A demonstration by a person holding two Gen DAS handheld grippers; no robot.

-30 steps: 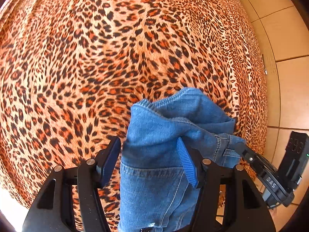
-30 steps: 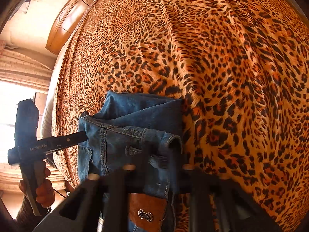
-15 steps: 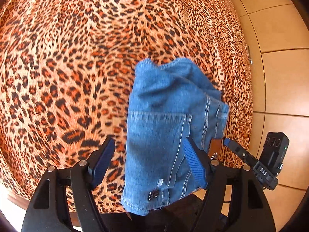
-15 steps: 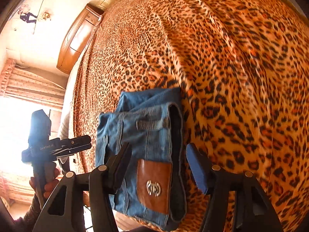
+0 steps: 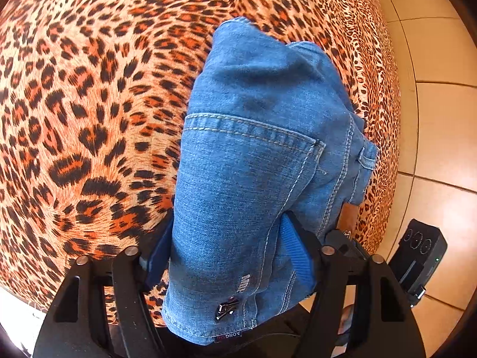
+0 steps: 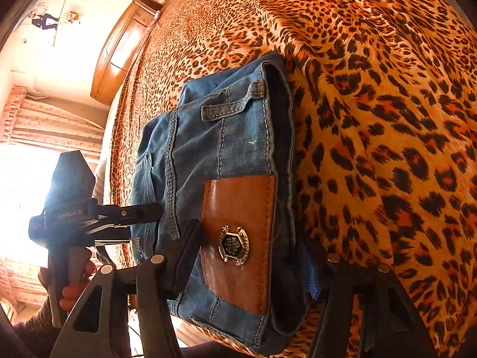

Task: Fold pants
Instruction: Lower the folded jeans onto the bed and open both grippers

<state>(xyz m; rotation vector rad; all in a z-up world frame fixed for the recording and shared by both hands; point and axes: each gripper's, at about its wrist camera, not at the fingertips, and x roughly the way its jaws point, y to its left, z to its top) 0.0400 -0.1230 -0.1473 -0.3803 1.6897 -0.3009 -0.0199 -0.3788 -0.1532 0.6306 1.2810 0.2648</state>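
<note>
The blue denim pants (image 5: 256, 155) lie folded into a thick bundle on the leopard-print bedspread (image 5: 89, 104) near its edge. In the right wrist view the waistband with a brown leather patch (image 6: 238, 238) faces me. My left gripper (image 5: 226, 253) is open, its blue pads on either side of the bundle's near end. My right gripper (image 6: 250, 256) is open and straddles the waistband end. The left gripper also shows in the right wrist view (image 6: 89, 217), held by a hand.
The bed edge drops to a tan tiled floor (image 5: 441, 119) on the right. A wooden headboard (image 6: 125, 47) and curtains (image 6: 47, 119) stand at the far end of the room.
Both grippers have moved in toward the bundle, so that it fills more of each view and sits between the open jaws. The pants have stayed folded on the bed.
</note>
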